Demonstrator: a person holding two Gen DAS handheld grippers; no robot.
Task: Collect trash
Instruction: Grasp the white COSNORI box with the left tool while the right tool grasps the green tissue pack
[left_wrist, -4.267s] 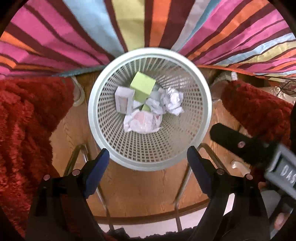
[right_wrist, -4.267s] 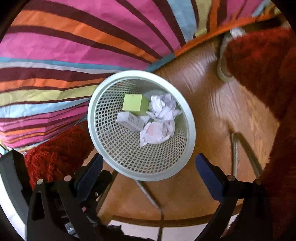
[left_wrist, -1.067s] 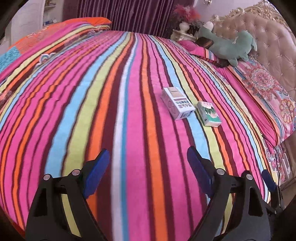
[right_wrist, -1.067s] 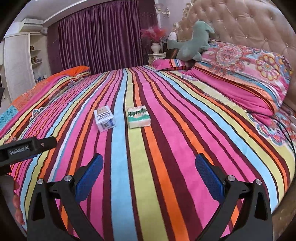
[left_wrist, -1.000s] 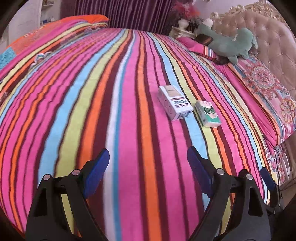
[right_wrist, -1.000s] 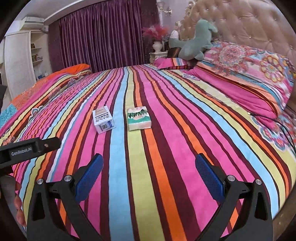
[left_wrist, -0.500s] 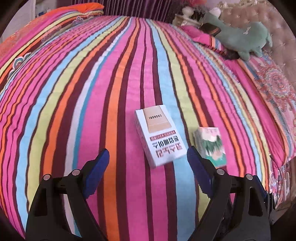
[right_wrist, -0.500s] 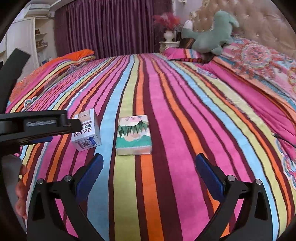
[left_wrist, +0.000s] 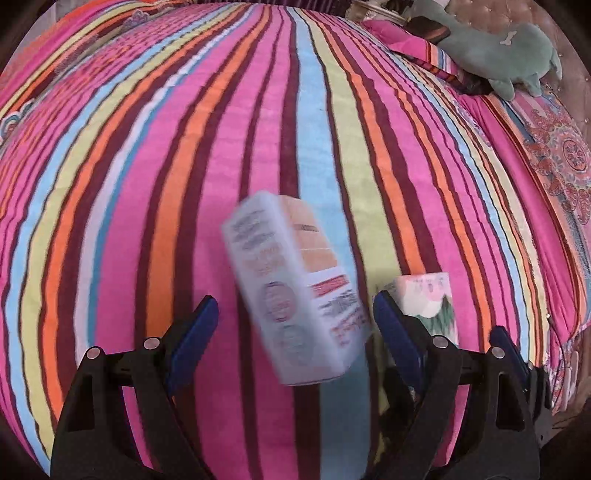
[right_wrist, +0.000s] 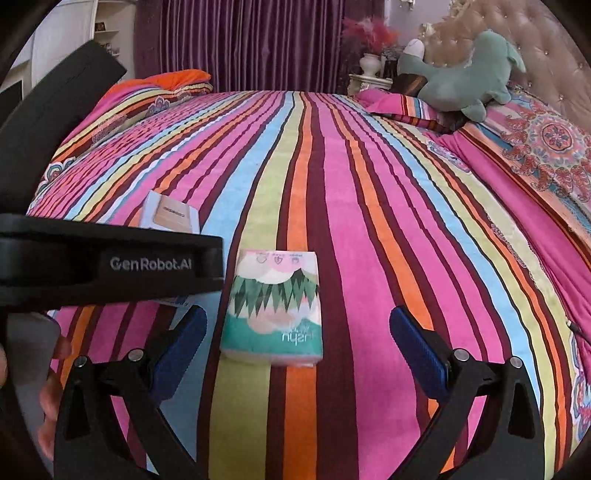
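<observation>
While the white carton (left_wrist: 295, 291) lay on the striped bedspread (left_wrist: 155, 177), your left gripper (left_wrist: 295, 325) stood over it with its jaws spread wide, neither pad pressing the box.

You had the carton blurred and tilted between the blue pads, its near end low in the gap; just beside it on its right lay the green tissue pack (right_wrist: 275, 308), flat on the cover. Your right gripper (right_wrist: 295, 341) hung just short of that pack, jaws likewise wide apart and holding nothing. A green plush toy (right_wrist: 461, 83) rested by the tufted headboard (right_wrist: 550, 48).
</observation>
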